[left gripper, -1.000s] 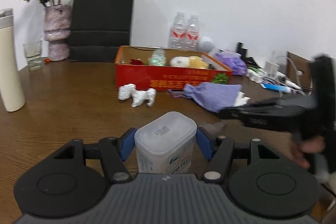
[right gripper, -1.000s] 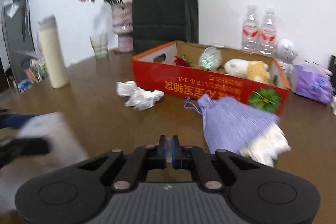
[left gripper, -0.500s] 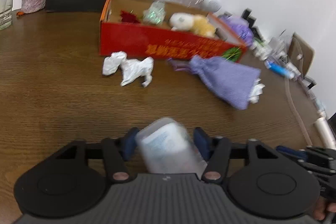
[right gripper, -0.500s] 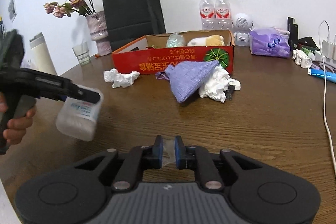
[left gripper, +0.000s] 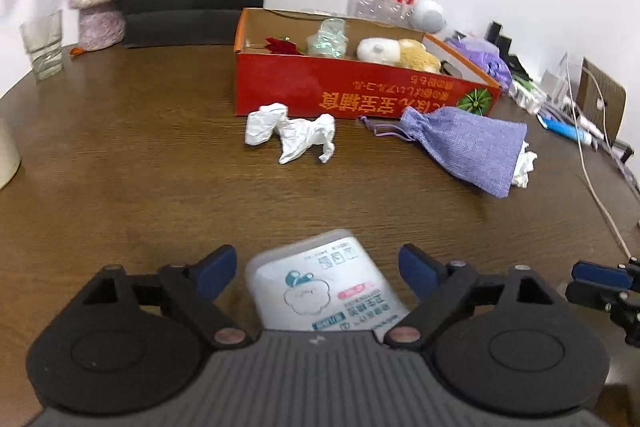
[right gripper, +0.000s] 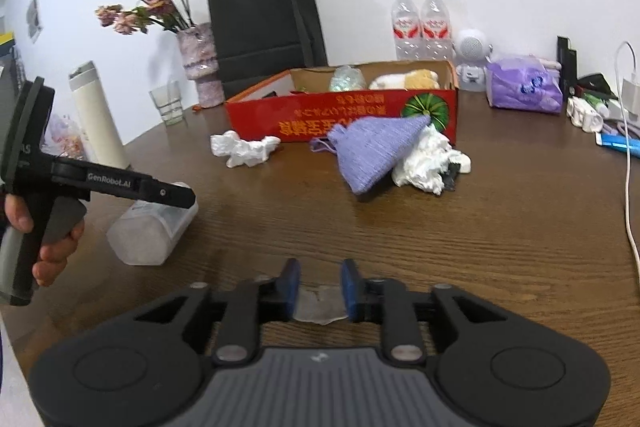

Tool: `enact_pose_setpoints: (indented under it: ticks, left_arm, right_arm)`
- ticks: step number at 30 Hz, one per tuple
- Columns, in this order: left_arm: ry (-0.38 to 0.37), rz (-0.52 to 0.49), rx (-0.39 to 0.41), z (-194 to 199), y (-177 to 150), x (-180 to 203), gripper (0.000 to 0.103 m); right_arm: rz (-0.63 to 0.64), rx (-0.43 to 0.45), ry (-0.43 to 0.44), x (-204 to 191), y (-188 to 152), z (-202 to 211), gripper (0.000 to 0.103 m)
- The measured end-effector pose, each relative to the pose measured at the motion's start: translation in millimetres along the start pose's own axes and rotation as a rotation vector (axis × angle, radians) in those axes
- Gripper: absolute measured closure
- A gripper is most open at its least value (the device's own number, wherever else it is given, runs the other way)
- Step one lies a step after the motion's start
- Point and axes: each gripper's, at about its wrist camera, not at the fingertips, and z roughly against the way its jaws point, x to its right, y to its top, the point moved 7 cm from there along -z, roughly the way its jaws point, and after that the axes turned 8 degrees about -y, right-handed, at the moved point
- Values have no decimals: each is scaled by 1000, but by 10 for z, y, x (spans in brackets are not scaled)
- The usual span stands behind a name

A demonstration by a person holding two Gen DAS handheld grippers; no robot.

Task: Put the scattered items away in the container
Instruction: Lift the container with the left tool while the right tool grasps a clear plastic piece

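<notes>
The left hand-held gripper (left gripper: 312, 269) is opening; its blue pads stand clear of the tilted white plastic tub (left gripper: 324, 287) between them, near on the tabletop (left gripper: 140, 187). The right hand-held gripper (right gripper: 319, 285) is opening too, with a small clear scrap (right gripper: 320, 309) between its pads. Far off sits the red box (left gripper: 352, 95), with crumpled tissue (left gripper: 292, 135) and a purple pouch (left gripper: 468, 143) just in front.

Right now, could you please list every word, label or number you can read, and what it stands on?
"GenRobot.AI": on the left gripper, its side.
Red box: yellow characters, upside down, unreadable.
Plastic tub: label characters blurred, unreadable.
Water bottles: red labels too small.
</notes>
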Motion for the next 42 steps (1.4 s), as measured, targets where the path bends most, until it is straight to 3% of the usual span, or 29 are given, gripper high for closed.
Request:
enact_pose_setpoints:
  ticks: [3,5,7,10,13,15,19,25,29,34,38,42]
  left_arm:
    - [84,22,33,147,-13,-40,12]
    - [170,38,116,323,-36,3,2]
    - [184,60,202,440,-124,141,0]
    - [233,-4,238,402,-189,352,0]
    - [322,-79,218,243,-236,470,0]
    - [311,-88,191,158,-272,492,3]
    - [302,-46,178,183,-343,437,34]
    - [260,-74,175,305,-449,411,35]
    - [260,-67,178,322,-457,417,35]
    - [254,-57,197,373,-490,464,36]
    - [253,-100,272,480,-524,626,36]
    - [218,-69,308,642,-553,814,36]
  right_arm:
    - [4,3,0,-18,-9,33,70]
    - [2,3,-2,-21,-18,52,70]
    - [-7,4,3,-27,-35,63,67]
    - [-2,-12,10,-74,-83,20,57]
    - [59,-16,-17,-157,-123,1,57]
    - [78,-10,-52,-147,-139,22,57]
    - [-6,-2,-62,33,-137,88,57]
    - [48,-32,-21,-53,-205,17,55]
    - [50,-42,-64,-121,-182,-112,56]
    - [45,-33,-79,-104,-161,-144,91]
    - [78,-3,-96,-167,-146,-46,92]
    - [59,93,-112,-207,-7,222,92]
